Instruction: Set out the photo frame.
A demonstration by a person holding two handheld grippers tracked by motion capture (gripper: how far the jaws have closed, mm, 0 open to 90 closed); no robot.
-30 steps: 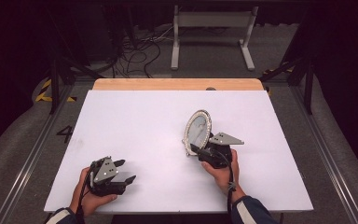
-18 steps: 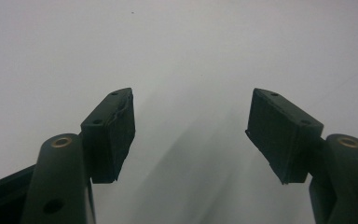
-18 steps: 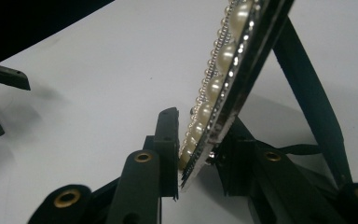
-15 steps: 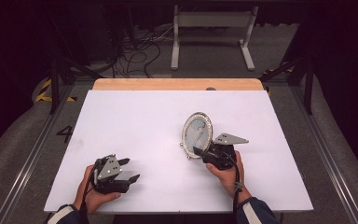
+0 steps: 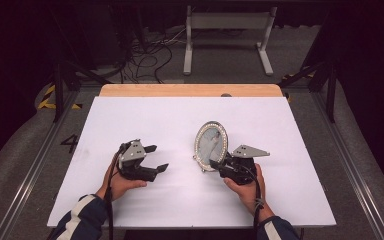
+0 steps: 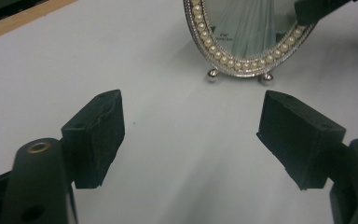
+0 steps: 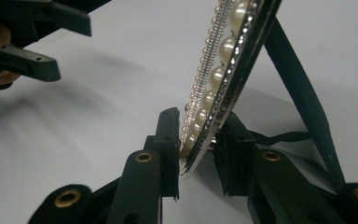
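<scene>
- White worktop (image 5: 145, 120), wooden strip along its far edge, dark floor with cables beyond.
- Oval photo frame (image 5: 211, 145): stands upright on two ball feet, pearl-beaded metal rim, glass front, rear strut.
- Right gripper (image 5: 219, 166): just right of the frame; fingers (image 7: 168, 140) closed on its lower rim, front and back.
- Left gripper (image 5: 157, 158): near the frame's left, apart from it; fingers (image 6: 98, 135) wide, have just been opening, nothing between them.
- Handling, judged: rigid, light, breakable glass, slippery beads; take by the rim edges, never the glass.
</scene>
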